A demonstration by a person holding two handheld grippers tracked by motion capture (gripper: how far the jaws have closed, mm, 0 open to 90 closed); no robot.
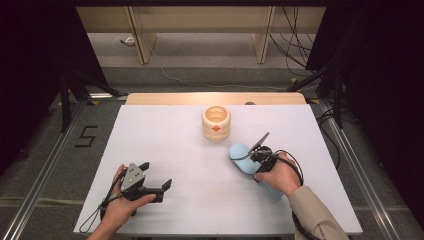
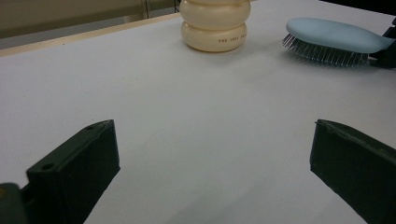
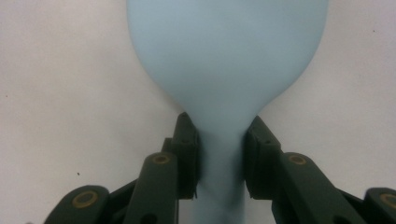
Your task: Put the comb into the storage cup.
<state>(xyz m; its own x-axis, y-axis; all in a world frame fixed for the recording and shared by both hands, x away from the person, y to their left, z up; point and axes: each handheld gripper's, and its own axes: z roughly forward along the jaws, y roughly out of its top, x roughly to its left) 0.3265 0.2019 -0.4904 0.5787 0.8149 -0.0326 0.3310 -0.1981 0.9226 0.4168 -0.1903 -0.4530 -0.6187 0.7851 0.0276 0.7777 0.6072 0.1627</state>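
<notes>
Right gripper clamped on the neck of the brush, pads pressed to both sides where the blue head narrows into the handle. In the high view, brush right of centre, lying on the table, bristles down as seen at upper right of the left gripper view. Right gripper over its near end, hand wrapped behind it toward lower right.

Left gripper at lower left of the high view, jaws spread wide with nothing between them, resting low over bare table, well apart from the brush.

Cup upright at upper centre, cream, ribbed, open-topped, near the brush head but not touching; also at top centre of the left gripper view.

Step in hand, by judgement: grasp made, lift not yet begun. Likely next: raise the brush clear, tip it upright, and bring it over the cup's mouth. Firm pinch needed, since the smooth rounded neck could twist or slide between the pads once the head's weight hangs free.
</notes>
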